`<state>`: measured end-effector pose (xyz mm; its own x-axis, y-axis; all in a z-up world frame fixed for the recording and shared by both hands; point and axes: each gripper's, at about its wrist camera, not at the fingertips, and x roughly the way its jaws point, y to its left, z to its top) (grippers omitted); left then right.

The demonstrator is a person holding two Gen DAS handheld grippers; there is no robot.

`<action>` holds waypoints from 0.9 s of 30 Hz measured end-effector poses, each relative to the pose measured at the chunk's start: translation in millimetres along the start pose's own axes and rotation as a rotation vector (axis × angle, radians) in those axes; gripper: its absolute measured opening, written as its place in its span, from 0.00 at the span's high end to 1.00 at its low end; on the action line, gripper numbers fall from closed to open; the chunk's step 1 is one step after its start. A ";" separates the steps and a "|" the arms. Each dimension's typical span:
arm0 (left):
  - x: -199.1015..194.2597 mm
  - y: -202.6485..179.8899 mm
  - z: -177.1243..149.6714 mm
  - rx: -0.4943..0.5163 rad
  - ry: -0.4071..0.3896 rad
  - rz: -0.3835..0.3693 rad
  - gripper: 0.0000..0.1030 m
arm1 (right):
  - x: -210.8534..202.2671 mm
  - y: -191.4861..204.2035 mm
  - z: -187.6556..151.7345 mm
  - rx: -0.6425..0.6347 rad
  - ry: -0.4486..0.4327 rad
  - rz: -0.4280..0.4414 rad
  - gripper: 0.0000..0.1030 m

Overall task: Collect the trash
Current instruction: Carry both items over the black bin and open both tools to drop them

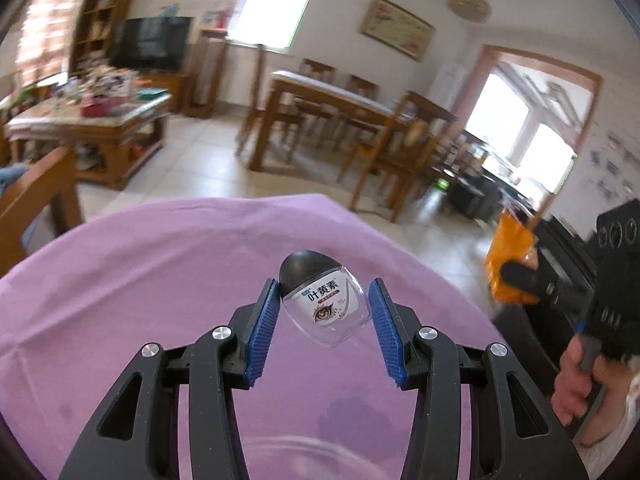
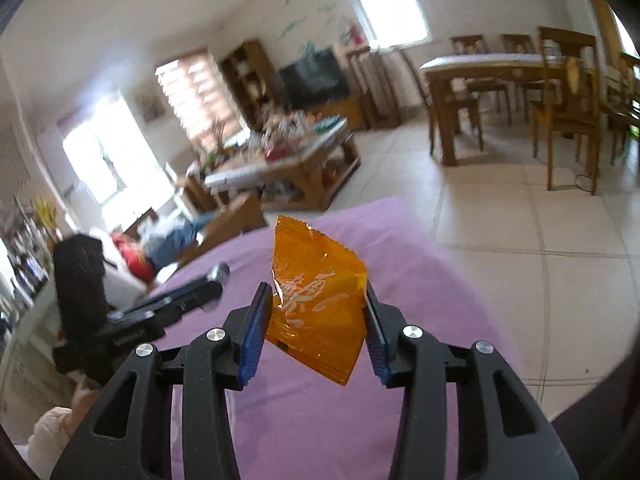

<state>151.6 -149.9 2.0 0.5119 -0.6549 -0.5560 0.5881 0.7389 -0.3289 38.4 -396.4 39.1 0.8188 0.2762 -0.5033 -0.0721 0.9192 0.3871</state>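
Nearest to me, at the bottom of the left wrist view, a clear rim (image 1: 316,456) shows faintly over the purple cloth (image 1: 160,280); I cannot tell what vessel it belongs to. Just ahead, my left gripper (image 1: 324,312) has its blue pads clamped on a small clear eye-drop bottle (image 1: 324,308) with a black cap, tilted and lifted off the cloth. In the right wrist view, my right gripper (image 2: 316,320) is clamped on a crumpled orange wrapper (image 2: 316,304), which stands up between the pads above the same cloth. Each gripper shows in the other's camera, side by side over the table. Beyond lie the tiled floor (image 2: 520,220), a cluttered coffee table (image 1: 100,120) and a dining table (image 1: 320,92) with chairs.

I judge both pieces of trash are picked up, so the carrying step is in hand. Next I need a bin or container, possibly that clear rim, then to bring each gripper over it and release without flinging the light wrapper aside.
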 end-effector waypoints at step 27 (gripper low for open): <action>128.4 -391.5 -104.2 0.361 0.203 -0.427 0.55 | -219.0 -211.6 -82.0 0.306 -0.340 -0.358 0.58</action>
<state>-78.3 -506.7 -20.2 0.0744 -0.8127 -0.5780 0.9095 0.2930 -0.2949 -172.4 -628.3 4.0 0.9027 -0.1889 -0.3866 0.3690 0.8021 0.4696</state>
